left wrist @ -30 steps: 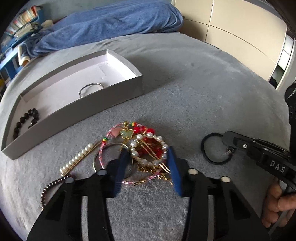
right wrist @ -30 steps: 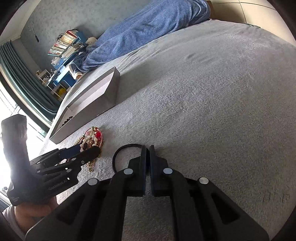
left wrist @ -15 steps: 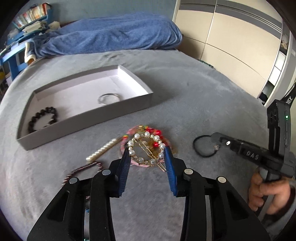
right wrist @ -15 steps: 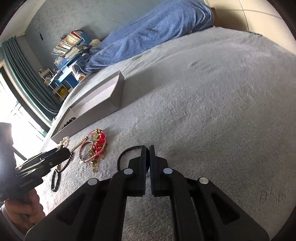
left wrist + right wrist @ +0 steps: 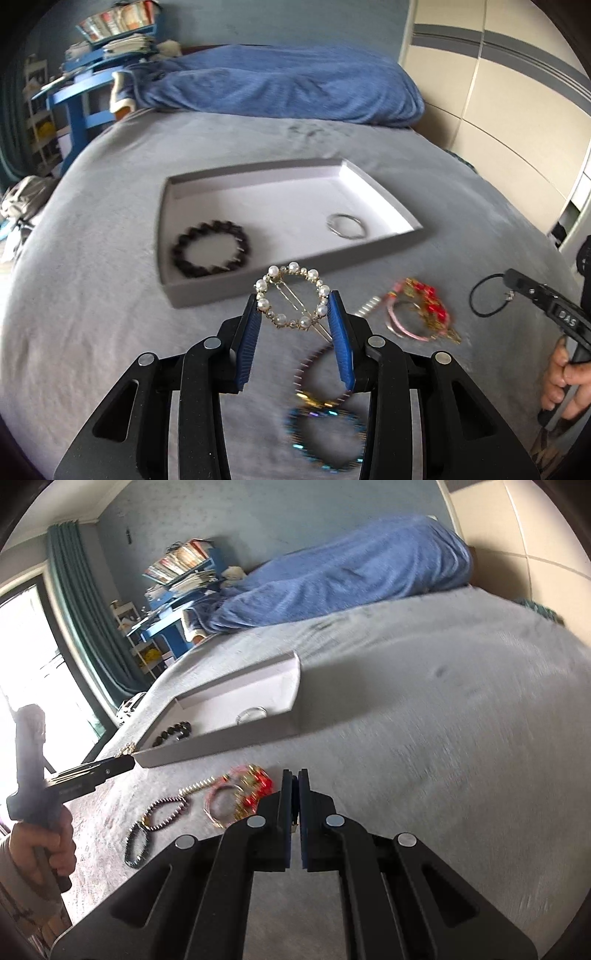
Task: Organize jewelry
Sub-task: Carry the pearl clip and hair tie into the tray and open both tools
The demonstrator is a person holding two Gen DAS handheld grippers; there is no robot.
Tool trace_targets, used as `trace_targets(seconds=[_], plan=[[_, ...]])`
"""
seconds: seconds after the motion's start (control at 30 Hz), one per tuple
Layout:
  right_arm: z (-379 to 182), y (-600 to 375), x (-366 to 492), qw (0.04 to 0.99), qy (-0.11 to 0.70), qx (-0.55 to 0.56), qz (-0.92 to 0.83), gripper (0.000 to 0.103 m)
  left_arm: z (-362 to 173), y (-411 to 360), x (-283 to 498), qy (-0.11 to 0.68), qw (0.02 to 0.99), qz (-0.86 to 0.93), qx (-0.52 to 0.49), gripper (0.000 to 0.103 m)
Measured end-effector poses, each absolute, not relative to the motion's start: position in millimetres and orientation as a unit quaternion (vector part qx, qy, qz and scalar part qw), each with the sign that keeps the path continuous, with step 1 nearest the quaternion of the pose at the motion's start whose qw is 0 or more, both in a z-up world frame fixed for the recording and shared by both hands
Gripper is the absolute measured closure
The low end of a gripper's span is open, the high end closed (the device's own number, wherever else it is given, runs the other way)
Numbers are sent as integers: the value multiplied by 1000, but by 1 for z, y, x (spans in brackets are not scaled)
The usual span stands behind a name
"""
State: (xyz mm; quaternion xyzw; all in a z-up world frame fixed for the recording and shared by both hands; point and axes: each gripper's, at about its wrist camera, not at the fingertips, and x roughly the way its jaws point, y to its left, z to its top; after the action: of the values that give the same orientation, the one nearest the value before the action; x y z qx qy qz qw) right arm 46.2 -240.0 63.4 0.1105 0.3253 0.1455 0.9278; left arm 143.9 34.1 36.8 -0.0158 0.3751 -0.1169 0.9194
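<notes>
The bed (image 5: 461, 206), under a grey cover, carries the work, with one shallow grey tray (image 5: 373, 254) lying on it toward the far side. By my reading the sorting is under way but less than half done. Two pieces already lie inside the tray: one black bead bracelet (image 5: 210, 248) at its near left and one silver bangle (image 5: 347, 226) at its right.

A third piece, one pearl ring clip (image 5: 291, 297), is lifted clear of the bed and clamped between the blue pads of the left hand-held gripper (image 5: 293, 304), just short of the tray's near wall.

The right hand-held gripper (image 5: 294, 790) is pinched almost shut on one black hair tie (image 5: 489, 301), which rests at the right.

Left loose on the cover: one red-and-pink tangle (image 5: 421, 314), whose separate pieces I cannot count, one pearl bar pin (image 5: 197, 785), one dark bead loop (image 5: 168, 810) and one blue-black bead bracelet (image 5: 325, 439) nearest.
</notes>
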Motion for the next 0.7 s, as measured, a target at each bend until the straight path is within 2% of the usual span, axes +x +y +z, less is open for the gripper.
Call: trace_targets(seconds=[0.4,0.7], plan=[[112,-182,119,932,302,46,196,100,50,40,192,372,922,-110,-1,65],[90,-151,182,920,340,17,192,100,33,11,244,399,909,-123,5,65]])
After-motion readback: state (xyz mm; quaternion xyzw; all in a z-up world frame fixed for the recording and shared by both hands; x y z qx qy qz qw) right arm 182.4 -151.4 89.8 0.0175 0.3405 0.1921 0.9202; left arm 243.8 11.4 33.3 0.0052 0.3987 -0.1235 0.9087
